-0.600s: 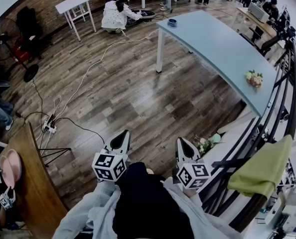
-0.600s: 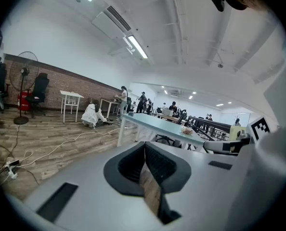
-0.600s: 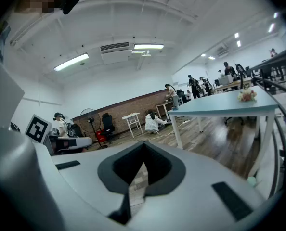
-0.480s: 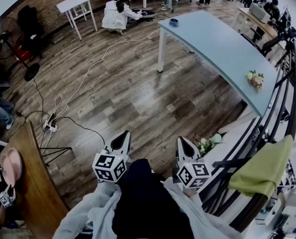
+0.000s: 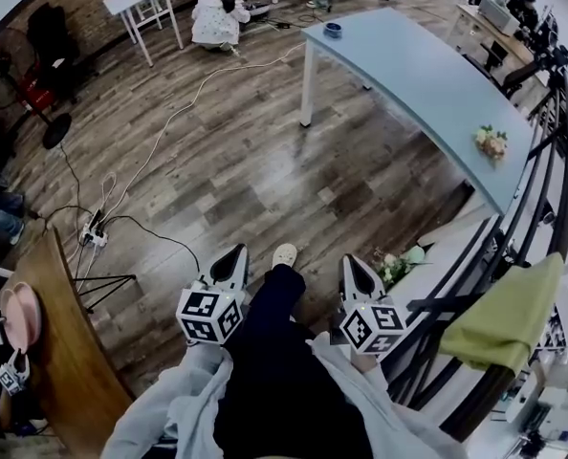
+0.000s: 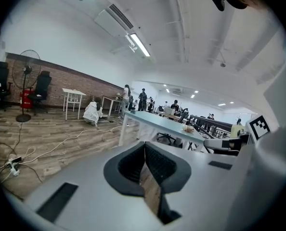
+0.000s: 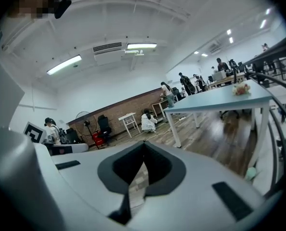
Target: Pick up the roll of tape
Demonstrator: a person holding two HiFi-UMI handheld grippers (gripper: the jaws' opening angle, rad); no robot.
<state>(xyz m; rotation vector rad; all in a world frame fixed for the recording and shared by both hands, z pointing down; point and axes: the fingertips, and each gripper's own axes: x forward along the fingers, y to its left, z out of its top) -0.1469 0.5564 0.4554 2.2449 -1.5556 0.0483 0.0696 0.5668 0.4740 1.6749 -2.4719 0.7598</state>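
Two grippers: the left gripper (image 5: 232,261) and right gripper (image 5: 353,273) are held side by side at waist height, pointing slightly downward. Each has its jaws pressed together on nothing.
Person: a dark trouser leg and a pale shoe (image 5: 285,254) show between the grippers, over the wooden floor (image 5: 227,170).
Table: a long pale blue table (image 5: 427,84) stands ahead and to the right, well apart from both grippers. A small bunch of flowers (image 5: 491,143) lies near its nearer end.
Roll of tape (image 5: 333,30): probably the small blue round thing at the table's far end. It is too small to confirm, or to tell whether it lies flat.
Handling: likely light, a stiff ring with smooth sides, not fragile.
Where to grip: probably one jaw inside the hole and one outside, pinching the wall. The jaws must spread first.
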